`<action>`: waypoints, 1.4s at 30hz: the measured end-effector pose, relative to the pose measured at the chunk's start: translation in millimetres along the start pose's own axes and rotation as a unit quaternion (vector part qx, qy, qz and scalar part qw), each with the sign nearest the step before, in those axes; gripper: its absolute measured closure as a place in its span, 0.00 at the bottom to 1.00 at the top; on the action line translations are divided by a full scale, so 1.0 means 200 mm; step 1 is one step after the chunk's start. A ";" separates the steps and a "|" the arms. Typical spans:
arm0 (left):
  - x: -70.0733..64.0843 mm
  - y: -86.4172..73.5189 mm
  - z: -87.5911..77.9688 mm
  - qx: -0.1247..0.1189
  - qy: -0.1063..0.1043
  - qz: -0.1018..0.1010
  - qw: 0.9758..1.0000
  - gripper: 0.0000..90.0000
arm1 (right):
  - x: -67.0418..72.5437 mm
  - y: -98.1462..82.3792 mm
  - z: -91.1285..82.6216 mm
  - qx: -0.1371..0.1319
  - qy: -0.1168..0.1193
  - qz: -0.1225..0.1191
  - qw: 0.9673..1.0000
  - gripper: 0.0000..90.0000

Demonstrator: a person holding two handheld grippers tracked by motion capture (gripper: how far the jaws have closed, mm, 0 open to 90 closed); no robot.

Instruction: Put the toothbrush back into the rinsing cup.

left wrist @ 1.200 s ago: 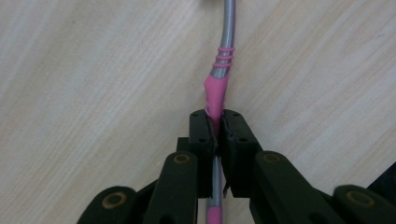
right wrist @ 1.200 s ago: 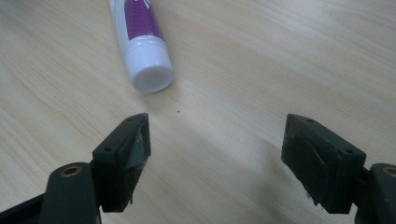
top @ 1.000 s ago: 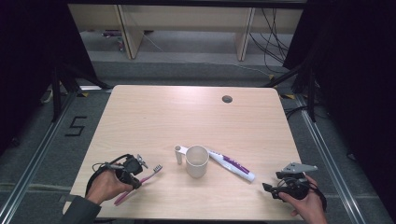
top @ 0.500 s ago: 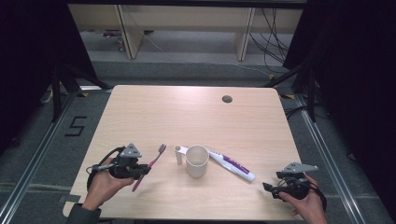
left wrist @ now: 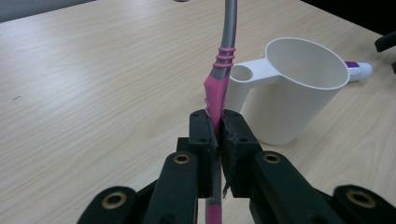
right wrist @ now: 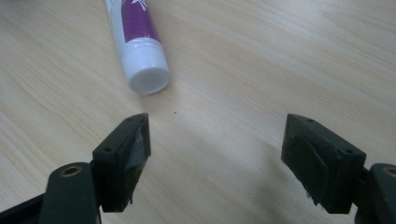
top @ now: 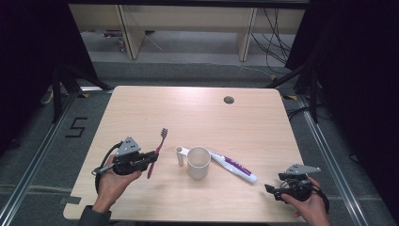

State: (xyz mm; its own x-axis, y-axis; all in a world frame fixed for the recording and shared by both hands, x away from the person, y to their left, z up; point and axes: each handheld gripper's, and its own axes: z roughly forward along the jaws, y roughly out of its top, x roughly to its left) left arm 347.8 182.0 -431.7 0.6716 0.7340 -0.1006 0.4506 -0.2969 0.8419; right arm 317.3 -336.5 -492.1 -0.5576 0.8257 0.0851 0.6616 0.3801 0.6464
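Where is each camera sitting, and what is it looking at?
High view: above the table, looking forward and down; both hands show.
Left gripper view: on the left gripper, facing the toothbrush and cup; jaws shut.
Right gripper view: on the right gripper, facing the toothpaste tube; jaws open.
Shared: toothpaste tube.

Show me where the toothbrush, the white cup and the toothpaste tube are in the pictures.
toothbrush (left wrist: pixel 216 91), left gripper view, on its pink handle above the jaws.
white cup (top: pixel 198 169), high view, on its outer wall.
toothpaste tube (right wrist: pixel 135 21), right gripper view, on its purple body.
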 end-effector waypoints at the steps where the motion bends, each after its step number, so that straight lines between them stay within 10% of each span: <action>1: 0.00 0.00 0.01 -0.006 -0.002 -0.002 1.000 0.92 | 0.00 0.00 0.00 0.000 0.000 0.000 1.000 0.27; 15: -0.01 0.08 0.03 -0.115 0.012 -0.034 0.993 0.92 | 0.00 0.00 0.00 -0.001 0.001 0.000 1.000 0.27; 42: -0.09 0.33 0.19 -0.154 -0.003 -0.026 0.988 0.92 | -0.01 0.00 0.00 -0.001 0.000 -0.003 1.000 0.27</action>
State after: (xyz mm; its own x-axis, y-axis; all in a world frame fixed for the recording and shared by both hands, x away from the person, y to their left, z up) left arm 387.2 125.8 -394.1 0.6557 0.7398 -0.1510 0.2857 -0.0581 0.9566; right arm 318.1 -337.4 -493.2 -0.5608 0.8240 0.0809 0.6570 0.3834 0.6491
